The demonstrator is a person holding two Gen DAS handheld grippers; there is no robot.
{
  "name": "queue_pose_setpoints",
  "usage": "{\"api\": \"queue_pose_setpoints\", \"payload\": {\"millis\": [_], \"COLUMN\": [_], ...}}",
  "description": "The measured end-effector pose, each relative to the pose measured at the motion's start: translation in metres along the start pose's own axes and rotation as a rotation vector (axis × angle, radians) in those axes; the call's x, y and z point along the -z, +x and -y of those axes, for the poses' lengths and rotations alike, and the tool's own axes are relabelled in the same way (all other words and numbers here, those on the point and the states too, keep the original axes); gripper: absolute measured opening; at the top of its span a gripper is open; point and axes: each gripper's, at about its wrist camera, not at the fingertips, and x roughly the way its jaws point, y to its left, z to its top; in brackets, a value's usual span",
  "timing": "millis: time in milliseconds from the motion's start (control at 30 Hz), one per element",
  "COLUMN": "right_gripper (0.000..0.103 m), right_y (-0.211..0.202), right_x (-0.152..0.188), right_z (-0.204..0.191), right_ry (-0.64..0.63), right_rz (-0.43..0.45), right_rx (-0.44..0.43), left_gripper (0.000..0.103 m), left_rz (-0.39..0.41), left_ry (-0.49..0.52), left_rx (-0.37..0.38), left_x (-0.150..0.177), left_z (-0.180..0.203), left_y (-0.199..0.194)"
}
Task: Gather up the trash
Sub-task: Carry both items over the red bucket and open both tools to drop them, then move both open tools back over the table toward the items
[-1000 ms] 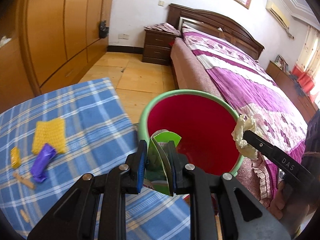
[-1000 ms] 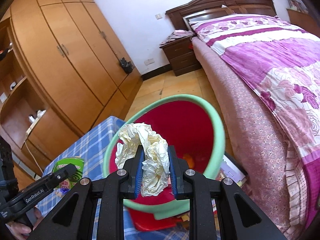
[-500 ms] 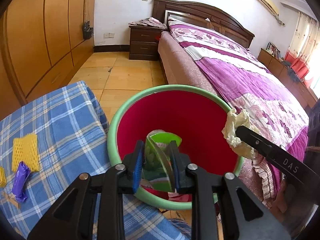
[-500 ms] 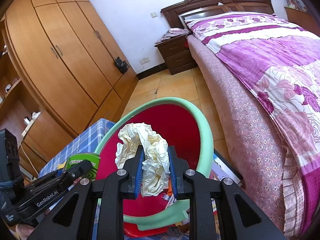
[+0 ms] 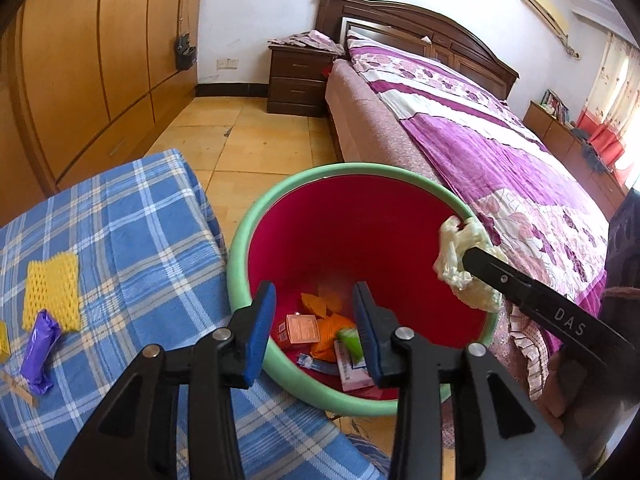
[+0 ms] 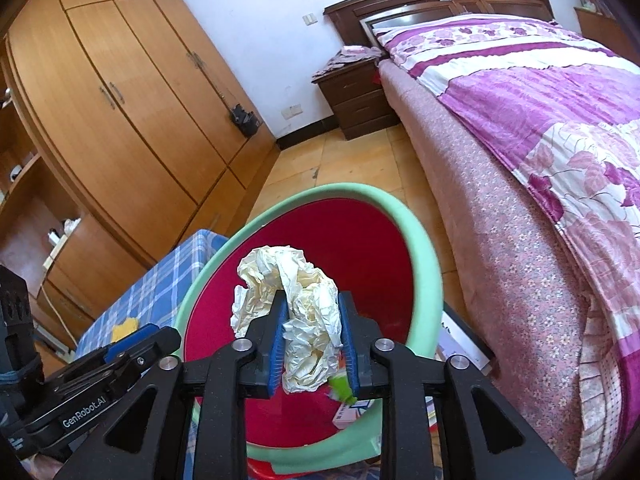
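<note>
Plaid cloth [image 5: 132, 240] beside bin [image 5: 240, 240].

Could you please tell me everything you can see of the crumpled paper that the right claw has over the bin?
The crumpled paper is a cream-white wad, creased all over, thin and tissue-like. It sits between the blue pads of the right claw, whose jaws are opening, and bulges out above and below them, with a loop arching over the left pad. It hangs over the red inside of the bin, near the green rim, touching nothing but the pads. In the left wrist view it shows as a pale lump at the claw's tip.
</note>
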Motion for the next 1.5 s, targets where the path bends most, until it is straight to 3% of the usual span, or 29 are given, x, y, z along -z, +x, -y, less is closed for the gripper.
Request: {"api": "queue_pose_setpoints", "payload": {"millis": [133, 200, 333, 400, 467, 1000, 1500], "right_gripper": [0.033, 0.044, 0.047, 0.06, 0.063, 0.063, 0.063], "right_y": [0.002, 0.002, -0.001, -0.004, -0.007, -0.041, -0.044], "right_x": [0.0, 0.001, 0.002, 0.002, 0.002, 0.011, 0.034], "right_z": [-0.005, -0.008, -0.012, -0.014, -0.016, -0.046, -0.096], "right_ry": [-0.013, -0.017, -0.02, -0.017, -0.016, -0.052, -0.114], "right_rz": [-0.004, -0.004, 0.002, 0.008, 0.016, 0.056, 0.023], "right_rx": [-0.001, -0.001, -0.001, 0.001, 0.002, -0.011, -0.041], "left_gripper": [0.04, 0.04, 0.04, 0.04, 0.04, 0.04, 0.042], "left_rz": [0.002, 0.006, 0.013, 0.019, 0.026, 0.091, 0.123], "left_ry": [-0.021, -0.031, -0.057, -0.066, -0.075, -0.151, -0.299], "left_rx": [-0.006, -0.012, -0.018, -0.021, -0.024, -0.089, -0.225], "left_x": [0.003, 0.005, 0.007, 0.008, 0.011, 0.031, 0.07], "left_z": [-0.008, -0.011, -0.019, -0.021, -0.025, -0.065, -0.144], "left_y": [-0.005, -0.009, -0.017, -0.022, -0.028, -0.087, -0.129]}}
